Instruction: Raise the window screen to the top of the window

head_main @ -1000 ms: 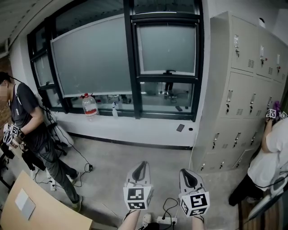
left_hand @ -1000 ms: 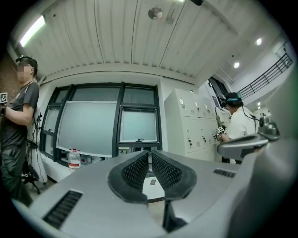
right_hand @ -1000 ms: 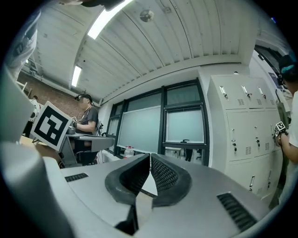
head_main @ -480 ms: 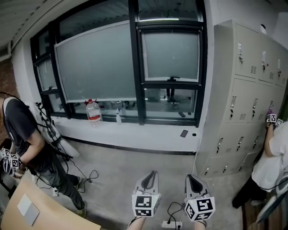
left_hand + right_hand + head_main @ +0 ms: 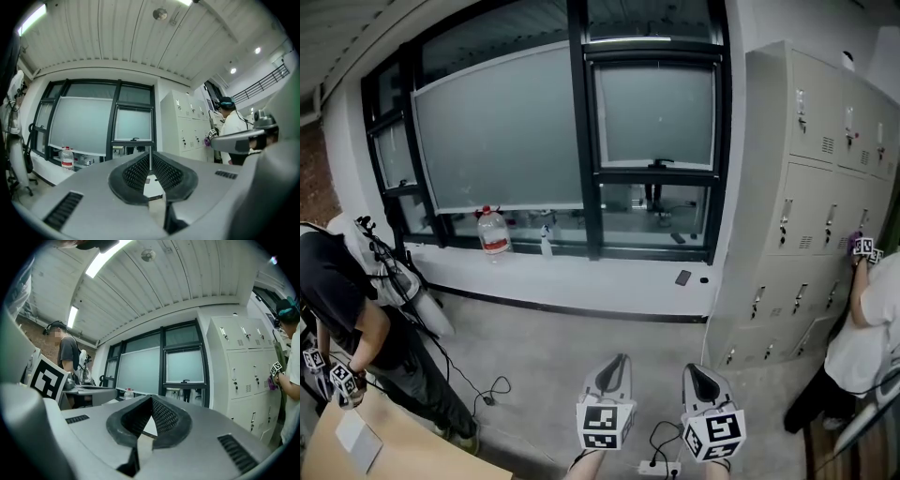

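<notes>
Window screen (image 5: pixel 654 114): across the floor (image 5: pixel 544 356), well apart from both grippers' fingers; its handled lower edge sits partway down the window (image 5: pixel 652 202).
Left gripper (image 5: pixel 614 364): fingers pressed together, empty.
Right gripper (image 5: pixel 694 372): fingers pressed together, empty.
Room: bottle (image 5: pixel 494 232) on the sill (image 5: pixel 581 272); lockers (image 5: pixel 806 187) at right.
Pose: both grippers level, side by side, pointing at the window.

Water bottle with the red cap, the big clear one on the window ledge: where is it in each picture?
Head view: the clear plastic water bottle with the red cap stands on the ledge, left of middle.
Left gripper view: the bottle is low at the left.
Right gripper view: the bottle is tiny, just left of middle.
Shared landmark: the small black-framed frosted window, right of the bottle in every view.
</notes>
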